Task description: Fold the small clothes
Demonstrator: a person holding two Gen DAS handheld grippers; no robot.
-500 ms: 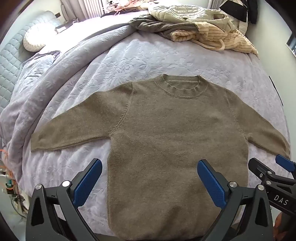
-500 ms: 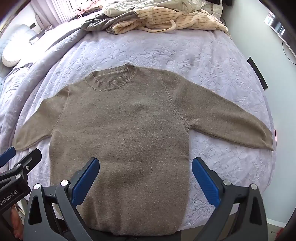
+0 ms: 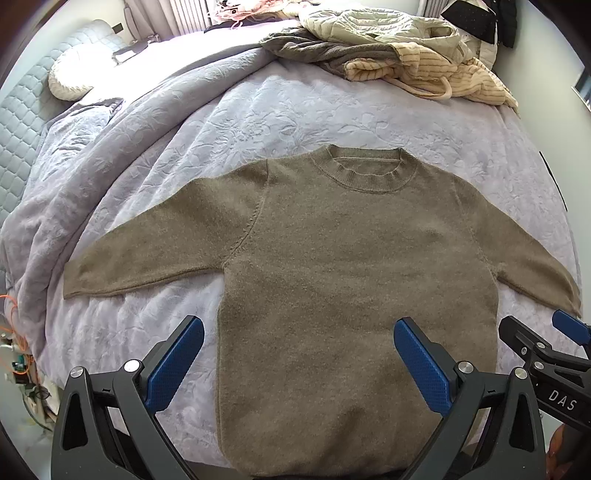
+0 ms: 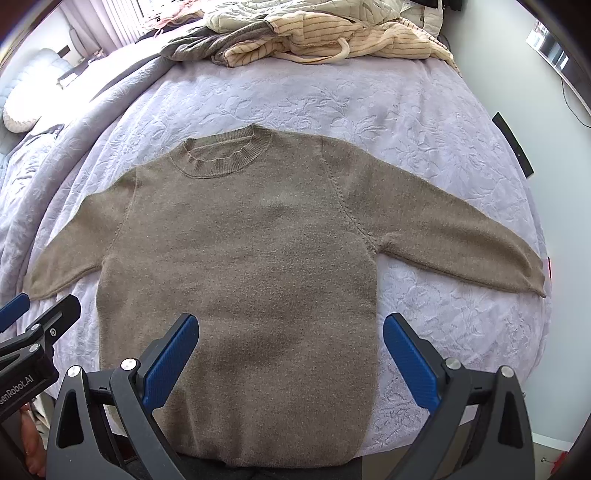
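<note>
Brown sweater (image 3: pixel 354 280) flat on lavender bedspread (image 3: pixel 258 122), sleeves out, collar far end. L gripper (image 3: pixel 299 363) wide apart, empty, above hem, left part. R gripper (image 4: pixel 291 360) same, hem right part. Clothes pile (image 4: pixel 314 33) well beyond collar.

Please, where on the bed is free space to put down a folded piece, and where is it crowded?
Free: the bedspread between the sweater collar and the clothes pile, and beneath each spread sleeve. Crowded: the far edge under the pile, and the bunched blanket.
</note>
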